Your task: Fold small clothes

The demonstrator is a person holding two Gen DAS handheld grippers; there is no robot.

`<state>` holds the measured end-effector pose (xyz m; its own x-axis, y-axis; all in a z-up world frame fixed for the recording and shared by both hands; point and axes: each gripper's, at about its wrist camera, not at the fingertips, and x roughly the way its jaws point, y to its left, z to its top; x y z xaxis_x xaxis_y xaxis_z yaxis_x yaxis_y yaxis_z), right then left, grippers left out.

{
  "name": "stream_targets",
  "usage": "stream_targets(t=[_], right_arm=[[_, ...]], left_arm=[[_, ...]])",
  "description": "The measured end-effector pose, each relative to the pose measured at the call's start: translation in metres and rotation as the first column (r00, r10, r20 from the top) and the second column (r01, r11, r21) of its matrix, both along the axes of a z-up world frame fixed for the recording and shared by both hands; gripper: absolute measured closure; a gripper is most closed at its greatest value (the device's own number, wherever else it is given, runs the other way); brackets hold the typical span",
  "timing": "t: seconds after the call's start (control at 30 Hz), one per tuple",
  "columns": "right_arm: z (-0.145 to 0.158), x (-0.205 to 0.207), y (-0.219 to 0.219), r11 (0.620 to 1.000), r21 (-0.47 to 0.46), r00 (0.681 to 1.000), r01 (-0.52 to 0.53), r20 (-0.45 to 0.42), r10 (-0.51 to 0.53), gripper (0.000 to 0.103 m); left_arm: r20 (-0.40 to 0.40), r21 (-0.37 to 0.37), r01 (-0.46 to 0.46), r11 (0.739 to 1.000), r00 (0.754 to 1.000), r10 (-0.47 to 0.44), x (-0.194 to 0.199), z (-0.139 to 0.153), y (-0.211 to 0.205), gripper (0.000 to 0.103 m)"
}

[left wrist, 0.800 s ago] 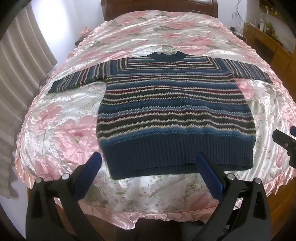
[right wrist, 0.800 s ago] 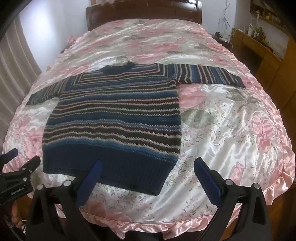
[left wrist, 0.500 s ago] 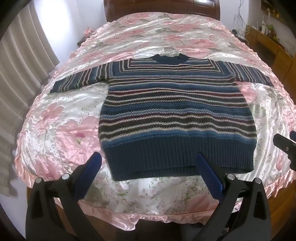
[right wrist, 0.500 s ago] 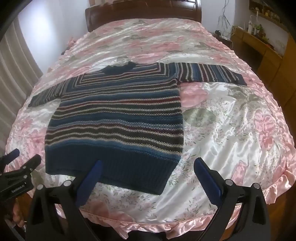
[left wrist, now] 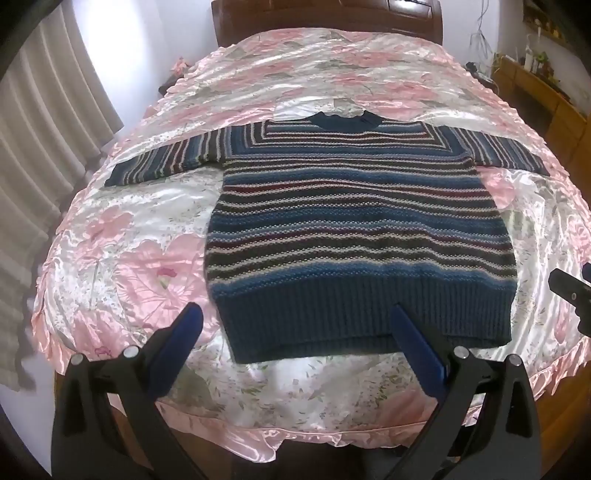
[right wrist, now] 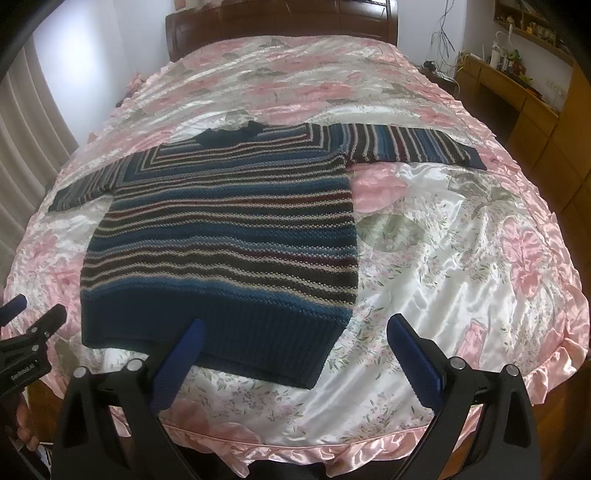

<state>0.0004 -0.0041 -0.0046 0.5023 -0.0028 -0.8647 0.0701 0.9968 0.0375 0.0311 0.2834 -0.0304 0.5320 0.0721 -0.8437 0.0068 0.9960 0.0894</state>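
A striped knit sweater [left wrist: 358, 229] lies flat and face up on a bed covered by a pink floral satin bedspread [left wrist: 122, 266], both sleeves stretched out to the sides and its dark ribbed hem nearest the foot of the bed. The left gripper [left wrist: 293, 325] hangs above the hem at 6 o'clock in its own view, its blue-padded fingers [left wrist: 177, 339] spread wide and holding nothing. The right gripper [right wrist: 293, 338] hangs over the sweater's right hem corner, fingers likewise spread and empty; the hem sits toward 9 o'clock in that view. A dark wooden headboard [right wrist: 280, 18] stands at 12 o'clock, pale curtains [left wrist: 40, 155] at 9 o'clock, and a wooden dresser [right wrist: 532, 99] at 2 o'clock.
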Motion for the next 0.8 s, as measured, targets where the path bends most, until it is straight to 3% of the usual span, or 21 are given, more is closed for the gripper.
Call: stream_targets(t=[0.8], right_arm=[[-0.0088,0.0029,-0.0017,1.0,-0.027,1.0,0.003,-0.027,-0.003,0.004]], left_arm=[[-0.005,0.017,-0.005,1.0,1.0,0.005,0.003,-0.0044,0.002,0.003]])
